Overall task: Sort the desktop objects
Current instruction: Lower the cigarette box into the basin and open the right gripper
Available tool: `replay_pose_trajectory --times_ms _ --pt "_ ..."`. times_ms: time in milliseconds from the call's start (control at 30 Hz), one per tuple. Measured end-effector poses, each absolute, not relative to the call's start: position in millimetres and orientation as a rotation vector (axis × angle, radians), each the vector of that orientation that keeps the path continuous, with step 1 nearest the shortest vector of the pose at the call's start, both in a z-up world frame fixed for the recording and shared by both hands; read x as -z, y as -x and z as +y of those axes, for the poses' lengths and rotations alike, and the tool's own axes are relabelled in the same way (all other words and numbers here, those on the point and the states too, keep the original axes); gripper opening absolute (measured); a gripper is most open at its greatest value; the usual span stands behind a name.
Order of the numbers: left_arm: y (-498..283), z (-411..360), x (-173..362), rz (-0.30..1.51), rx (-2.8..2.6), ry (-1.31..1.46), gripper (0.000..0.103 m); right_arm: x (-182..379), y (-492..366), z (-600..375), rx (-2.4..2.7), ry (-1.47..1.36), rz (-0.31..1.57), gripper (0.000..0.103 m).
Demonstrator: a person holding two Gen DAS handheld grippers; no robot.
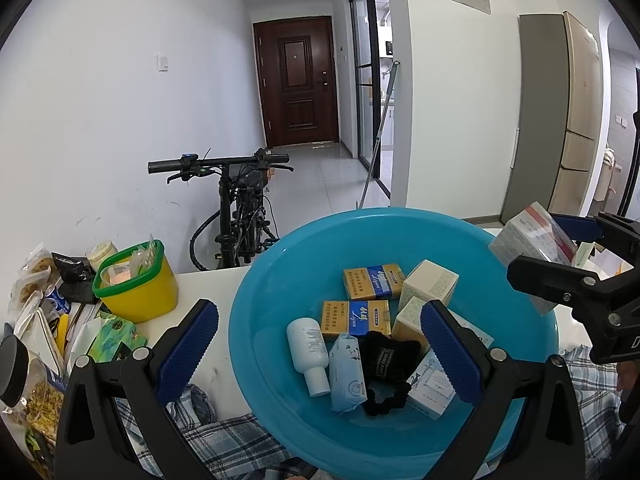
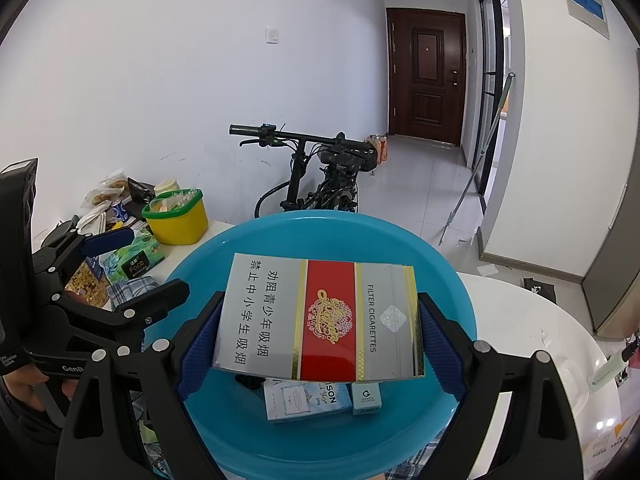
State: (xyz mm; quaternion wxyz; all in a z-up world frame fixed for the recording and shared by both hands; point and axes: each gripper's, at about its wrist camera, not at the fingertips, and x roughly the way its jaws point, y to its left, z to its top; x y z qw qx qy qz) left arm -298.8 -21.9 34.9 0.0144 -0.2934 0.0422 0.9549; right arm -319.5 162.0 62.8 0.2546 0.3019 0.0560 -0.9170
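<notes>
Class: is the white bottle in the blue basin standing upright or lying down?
Lying down: the white bottle rests on its side on the blue basin's floor, cap toward the camera.

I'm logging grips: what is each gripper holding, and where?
The right gripper clamps the cigarette carton by its two short ends. The left gripper holds nothing.

round turquoise plastic basin (image 1: 256, 320): in it, two gold-and-blue packs (image 1: 374, 281), white bottle (image 1: 310, 354), black fabric pouch (image 1: 390, 356). above it, silver-red-gold cigarette carton (image 2: 320, 320). left: yellow green-rimmed tub (image 1: 138, 280), blue-white plaid cloth (image 1: 224, 436).

White walls, pale tiled floor (image 1: 320, 176), brown door (image 1: 298, 80) at hallway end, bike (image 1: 240, 208) nr wall.
</notes>
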Motion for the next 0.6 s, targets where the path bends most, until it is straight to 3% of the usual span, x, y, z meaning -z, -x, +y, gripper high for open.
replay_pose_trajectory --times_ms 500,600 --pt "298.9 -21.5 -35.2 0.131 -2.972 0.913 0.103 -65.5 321.5 161.3 2.498 -0.816 0.147 0.090" --pt "298.7 -21.2 -35.2 0.129 -2.975 0.912 0.103 -65.4 322.8 164.7 2.510 -0.821 0.130 0.103"
